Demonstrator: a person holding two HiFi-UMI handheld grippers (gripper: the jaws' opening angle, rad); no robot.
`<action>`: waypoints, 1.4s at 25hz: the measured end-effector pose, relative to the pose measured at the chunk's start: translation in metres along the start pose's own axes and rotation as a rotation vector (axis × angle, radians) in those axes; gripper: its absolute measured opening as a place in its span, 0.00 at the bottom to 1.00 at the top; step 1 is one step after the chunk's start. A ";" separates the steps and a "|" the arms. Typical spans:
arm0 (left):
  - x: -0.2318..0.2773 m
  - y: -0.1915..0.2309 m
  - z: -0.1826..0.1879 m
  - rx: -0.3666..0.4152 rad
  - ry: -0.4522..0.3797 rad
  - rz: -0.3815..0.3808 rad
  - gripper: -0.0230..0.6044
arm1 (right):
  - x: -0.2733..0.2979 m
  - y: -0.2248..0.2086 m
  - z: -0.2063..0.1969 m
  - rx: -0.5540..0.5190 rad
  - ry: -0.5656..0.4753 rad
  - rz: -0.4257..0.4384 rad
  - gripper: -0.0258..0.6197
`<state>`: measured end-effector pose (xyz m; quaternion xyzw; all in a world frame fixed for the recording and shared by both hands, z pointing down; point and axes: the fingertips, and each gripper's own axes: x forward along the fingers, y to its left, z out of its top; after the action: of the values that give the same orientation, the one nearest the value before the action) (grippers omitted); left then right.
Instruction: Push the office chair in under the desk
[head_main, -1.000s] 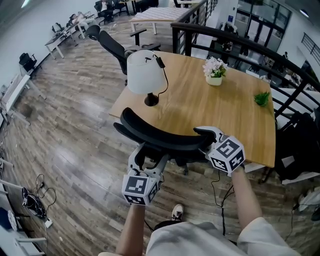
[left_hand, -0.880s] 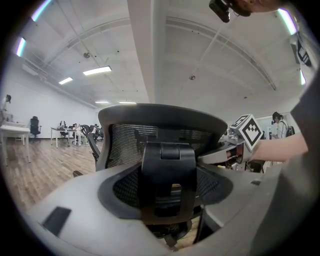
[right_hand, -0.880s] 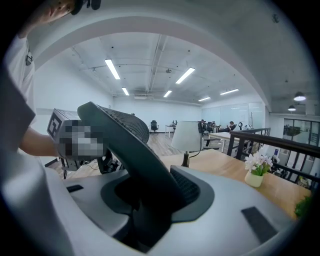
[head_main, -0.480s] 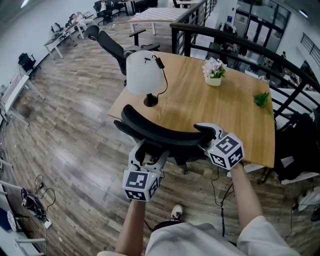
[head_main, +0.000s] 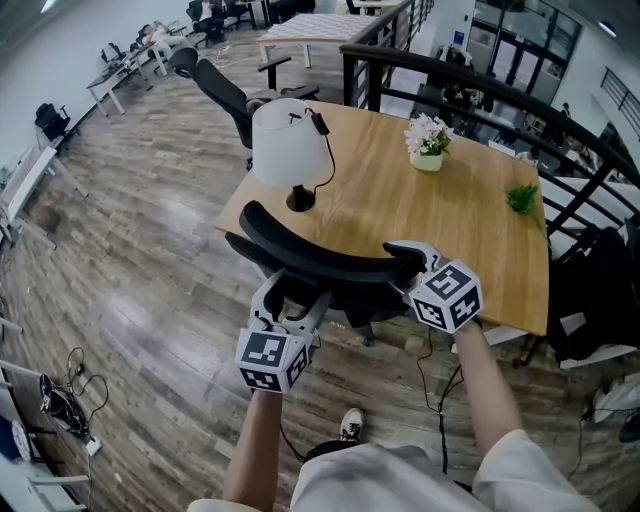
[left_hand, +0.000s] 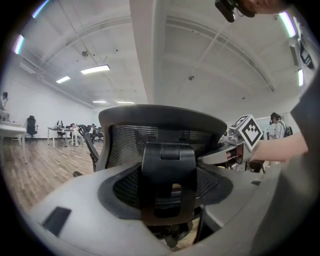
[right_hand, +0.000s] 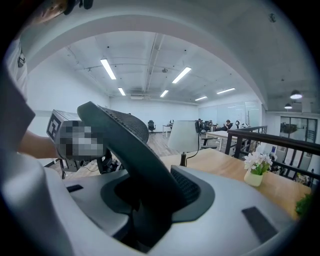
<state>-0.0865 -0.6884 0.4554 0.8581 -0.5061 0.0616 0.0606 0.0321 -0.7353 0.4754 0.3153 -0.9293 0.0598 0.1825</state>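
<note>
On the left, your left gripper (head_main: 290, 300) sits low behind the office chair (head_main: 310, 258), its jaws closed on the black bracket (left_hand: 167, 185) at the middle of the backrest. The chair stands at the near edge of the desk (head_main: 450, 225) — the curved top of its back overlaps that edge, on the near side of the white lamp (head_main: 288, 145). To the right, your right gripper (head_main: 412, 268) clamps the right end of the backrest's top rim — jaws held partway apart by the rim between them.
</note>
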 end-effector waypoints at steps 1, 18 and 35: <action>0.000 0.001 0.000 0.000 -0.001 -0.001 0.56 | 0.001 0.000 0.000 0.000 0.003 0.003 0.31; -0.003 0.000 -0.006 0.031 0.040 -0.015 0.57 | -0.011 -0.003 -0.005 -0.020 0.012 -0.113 0.41; -0.068 -0.028 -0.028 -0.067 0.060 0.024 0.57 | -0.108 0.027 -0.024 0.054 -0.047 -0.266 0.43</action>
<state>-0.0962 -0.6114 0.4704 0.8471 -0.5163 0.0711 0.1039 0.1018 -0.6473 0.4566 0.4417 -0.8815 0.0526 0.1587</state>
